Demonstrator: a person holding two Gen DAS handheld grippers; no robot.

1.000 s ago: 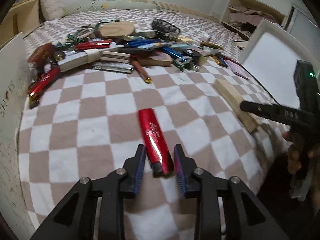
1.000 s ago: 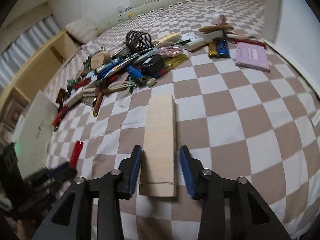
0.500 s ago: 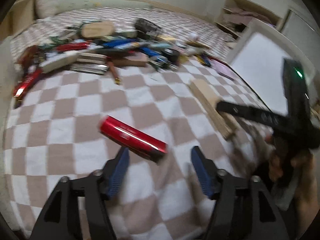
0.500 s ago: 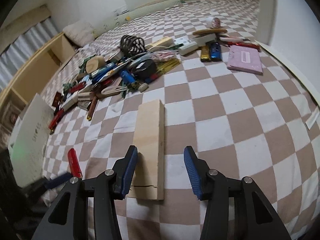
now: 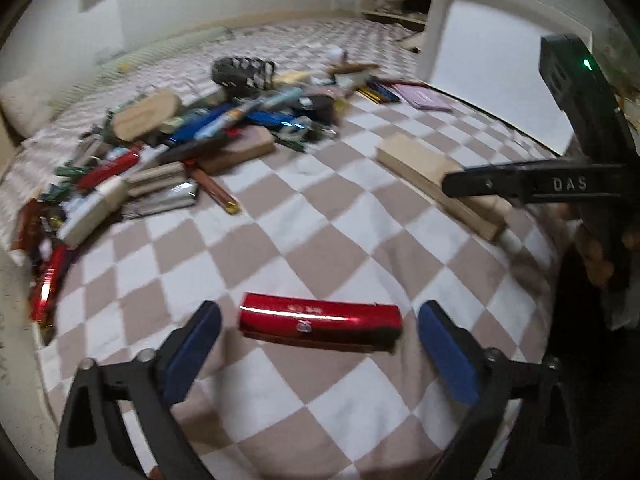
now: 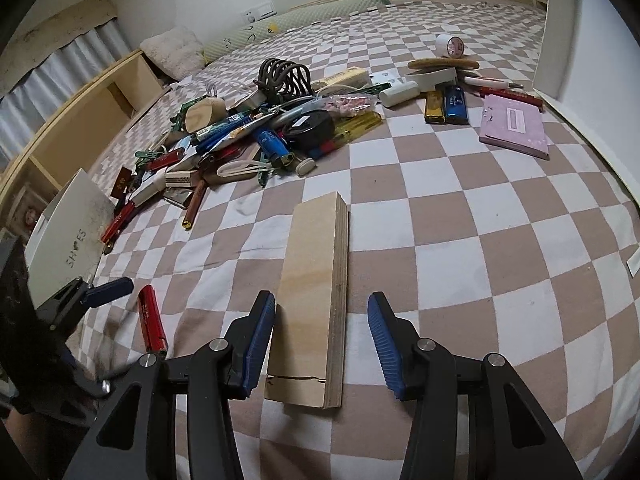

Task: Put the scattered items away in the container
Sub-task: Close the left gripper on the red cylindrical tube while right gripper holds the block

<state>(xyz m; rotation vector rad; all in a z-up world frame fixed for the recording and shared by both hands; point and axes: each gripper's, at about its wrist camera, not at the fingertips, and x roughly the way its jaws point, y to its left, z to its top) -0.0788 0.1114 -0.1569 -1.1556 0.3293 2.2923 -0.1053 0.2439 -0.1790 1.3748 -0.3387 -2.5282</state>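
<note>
Both spread: left gripper straddles the red tube, right gripper the plank; next, probably close and lift.

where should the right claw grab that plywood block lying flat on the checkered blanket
Grip the plywood block across its narrow width, on the two long side faces near the close end, coming from above. It lies flat, its length running away from the right claw, whose open jaws already straddle it. The layered edges look parallel and flat, so the pads should seat evenly.
</note>
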